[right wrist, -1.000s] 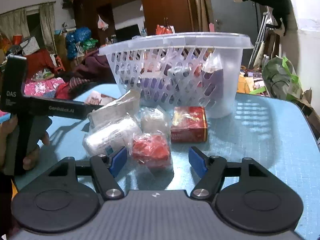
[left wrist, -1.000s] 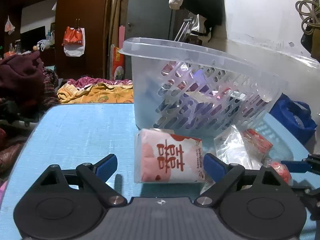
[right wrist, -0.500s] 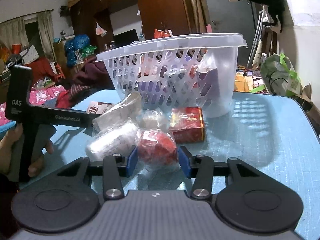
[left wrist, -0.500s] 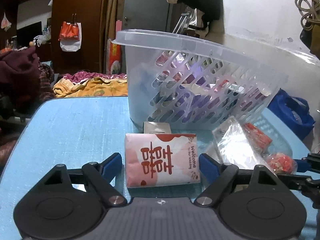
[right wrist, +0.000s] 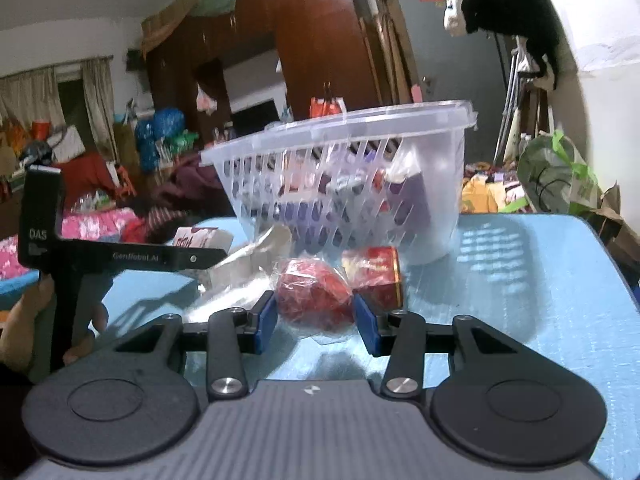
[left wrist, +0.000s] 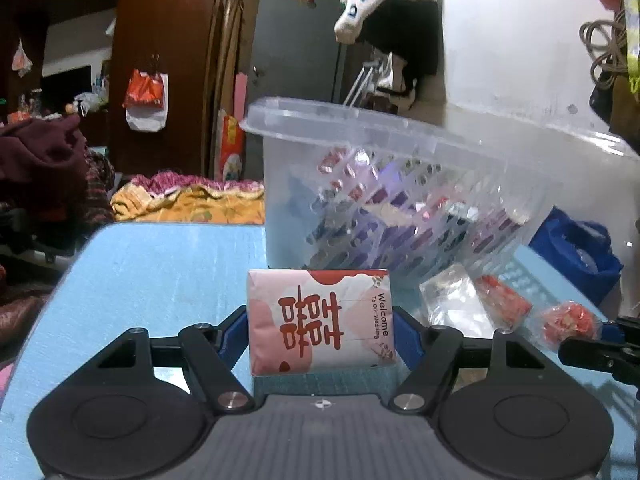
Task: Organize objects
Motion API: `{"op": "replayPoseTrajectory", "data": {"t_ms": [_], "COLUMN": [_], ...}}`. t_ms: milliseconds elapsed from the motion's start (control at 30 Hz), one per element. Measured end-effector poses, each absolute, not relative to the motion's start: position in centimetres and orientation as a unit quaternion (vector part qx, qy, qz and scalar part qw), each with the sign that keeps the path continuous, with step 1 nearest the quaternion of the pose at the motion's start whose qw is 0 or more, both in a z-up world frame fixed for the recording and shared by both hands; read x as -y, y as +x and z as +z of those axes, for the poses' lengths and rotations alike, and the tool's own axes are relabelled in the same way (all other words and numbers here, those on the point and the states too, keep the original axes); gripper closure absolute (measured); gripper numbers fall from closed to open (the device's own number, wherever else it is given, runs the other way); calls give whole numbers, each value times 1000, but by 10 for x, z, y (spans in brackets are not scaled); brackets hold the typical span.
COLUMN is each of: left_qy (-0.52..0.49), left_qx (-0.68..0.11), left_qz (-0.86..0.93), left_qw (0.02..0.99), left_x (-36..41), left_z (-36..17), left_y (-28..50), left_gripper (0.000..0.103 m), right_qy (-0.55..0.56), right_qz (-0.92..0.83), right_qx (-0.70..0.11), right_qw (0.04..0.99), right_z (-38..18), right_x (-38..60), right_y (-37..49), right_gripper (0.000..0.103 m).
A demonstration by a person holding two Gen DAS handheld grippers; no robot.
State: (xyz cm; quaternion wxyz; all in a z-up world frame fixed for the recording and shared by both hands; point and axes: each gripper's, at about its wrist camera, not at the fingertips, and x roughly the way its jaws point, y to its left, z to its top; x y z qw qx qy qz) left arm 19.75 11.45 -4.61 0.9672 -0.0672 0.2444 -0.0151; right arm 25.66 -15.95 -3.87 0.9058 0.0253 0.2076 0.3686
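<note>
Pink-and-white, the tissue pack (left wrist: 320,322) lies on the blue table (left wrist: 160,272) just in front of the clear slotted basket (left wrist: 400,184), between the pads of the left gripper (left wrist: 320,334), whose jaws are closing and look about to touch its sides; a soft pack squeezed near its edges could bulge and slip out on the lift. To the right of the basket's front, the right gripper (right wrist: 315,320) is clamped on the crinkly-wrapped red bundle (right wrist: 314,294), and if only loose film is pinched it may sag, drag the red box (right wrist: 374,276) beside it, or catch the basket's rim.
</note>
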Motion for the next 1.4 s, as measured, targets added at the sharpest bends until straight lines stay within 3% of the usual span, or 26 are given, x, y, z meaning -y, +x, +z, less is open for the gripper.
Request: {"op": "replayPoseTrajectory", "data": {"t_ms": [400, 667, 833, 1133, 1167, 1233, 1267, 1300, 1400], "left_qy": [-109, -90, -74, -79, -73, -61, -66, -73, -67], "left_qx": [-194, -125, -150, -185, -180, -172, -168, -164, -139], "left_qz": [-47, -76, -56, -48, -45, -33, -31, -38, -44], "left_qw": [974, 985, 984, 978, 980, 983, 983, 983, 987], "left_x": [-120, -111, -102, -102, -102, -102, -104, -106, -114], "left_z": [-29, 49, 76, 66, 65, 63, 63, 63, 58], "left_y": [170, 175, 247, 290, 289, 289, 288, 283, 244], "left_gripper": [27, 27, 27, 27, 25, 0, 0, 0, 0], "right_qy": [38, 34, 13, -30, -33, -39, -34, -26, 8], "right_qz": [345, 316, 320, 305, 304, 305, 298, 288, 280], "right_qx": [-141, -26, -71, -108, -113, -126, -121, -107, -70], "right_qw": [927, 948, 945, 946, 945, 943, 946, 951, 957], "right_z": [-31, 49, 84, 73, 72, 69, 68, 68, 61], "right_x": [169, 172, 131, 105, 106, 106, 108, 113, 138], "right_y": [243, 249, 328, 364, 365, 365, 363, 357, 320], "right_gripper": [56, 56, 56, 56, 55, 28, 5, 0, 0]}}
